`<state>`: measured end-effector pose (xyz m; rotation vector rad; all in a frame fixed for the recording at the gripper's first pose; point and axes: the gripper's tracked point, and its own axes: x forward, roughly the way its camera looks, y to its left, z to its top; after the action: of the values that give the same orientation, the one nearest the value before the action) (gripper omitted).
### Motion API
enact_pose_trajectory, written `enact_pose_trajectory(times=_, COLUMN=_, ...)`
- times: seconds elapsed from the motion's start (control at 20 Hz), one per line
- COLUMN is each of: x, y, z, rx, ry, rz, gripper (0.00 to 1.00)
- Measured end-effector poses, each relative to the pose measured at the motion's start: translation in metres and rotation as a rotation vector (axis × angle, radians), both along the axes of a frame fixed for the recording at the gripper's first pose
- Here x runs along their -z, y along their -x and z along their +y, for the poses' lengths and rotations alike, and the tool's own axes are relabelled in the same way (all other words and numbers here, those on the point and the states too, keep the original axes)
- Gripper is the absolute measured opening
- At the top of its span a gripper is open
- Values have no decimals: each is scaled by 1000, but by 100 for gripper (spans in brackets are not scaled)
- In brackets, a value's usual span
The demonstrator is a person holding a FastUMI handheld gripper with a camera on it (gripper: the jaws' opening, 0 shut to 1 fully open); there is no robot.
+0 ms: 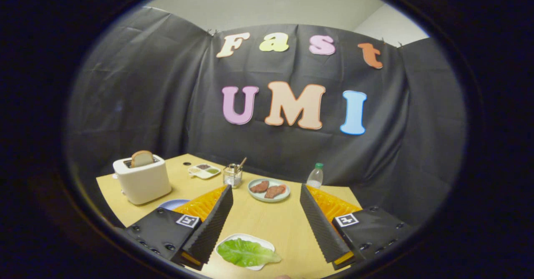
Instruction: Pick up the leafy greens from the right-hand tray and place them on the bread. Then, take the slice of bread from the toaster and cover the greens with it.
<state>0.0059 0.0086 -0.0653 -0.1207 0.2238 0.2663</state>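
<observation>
1. Leafy greens [246, 252] lie on a white tray [267, 244], low between the fingers, nearer the left one.
2. Gripper [265, 202] is spread wide, holding nothing, above the table [258, 216].
3. Bread slice [142, 158] stands upright in the toaster [142, 181], well apart.
4. Risk: the thin, flat leaf may slip or tear if the fingers close on its edge, or they may catch the tray rim.

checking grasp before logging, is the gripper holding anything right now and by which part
Nothing is held. The gripper has its jaws wide open, and the green leafy lettuce lies untouched on its white tray between them.
</observation>
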Motion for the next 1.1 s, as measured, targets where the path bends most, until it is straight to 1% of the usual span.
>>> enact_pose_trajectory(times=0.2, x=25, y=-8, z=2, rx=-75, ry=39, rz=81, gripper=100)
enact_pose_trajectory(times=0.45, x=61, y=-11, z=13, rx=-211, ry=133, rz=185, gripper=100)
enact_pose_trajectory(times=0.75, x=107, y=-11, z=26, rx=-332, ry=199, rz=285, gripper=100)
enact_pose_trajectory(times=1.0, x=158, y=-5, z=25, rx=-403, ry=275, rz=392, gripper=100)
enact_pose_trajectory(times=1.1, x=177, y=-5, z=22, rx=-415, ry=292, rz=431, gripper=100)
